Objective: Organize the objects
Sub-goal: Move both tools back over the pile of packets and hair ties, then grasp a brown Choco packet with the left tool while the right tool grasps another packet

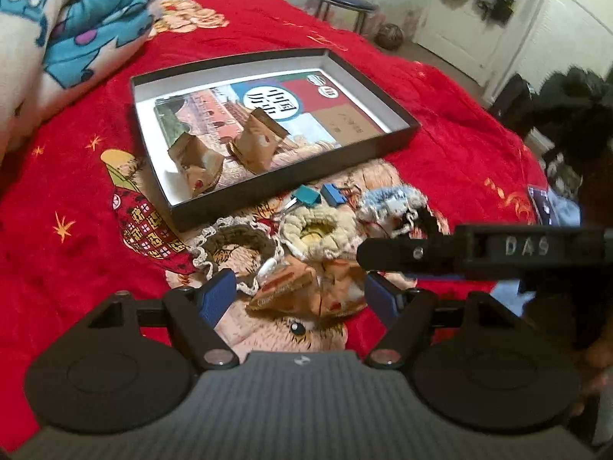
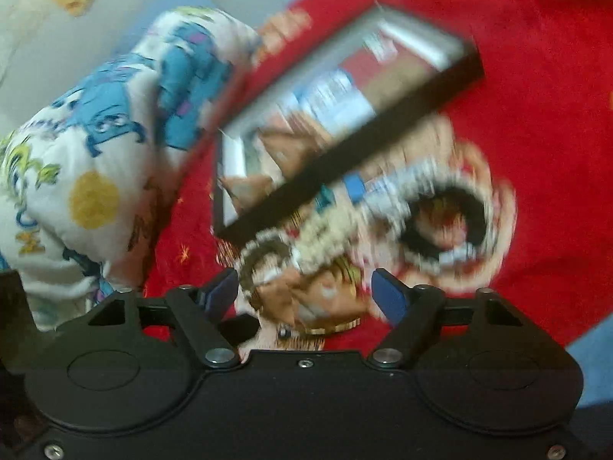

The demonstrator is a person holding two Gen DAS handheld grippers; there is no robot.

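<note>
Directly between the spread, empty left tongs a brown snack packet lies crosswise on the red bed, just short of the black tray's near edge; right tongs also gape empty

Red bedspread (cartoon-printed) bears black box, crochet pieces, packet.

Box lies on bed, book flat inside it, two packets on top of book toward near wall. Just before box – two clips, then row of crocheted rings left to right. Third packet nearest, before rings. Folded quilt behind-left of box; stool beyond bed – on floor
</note>
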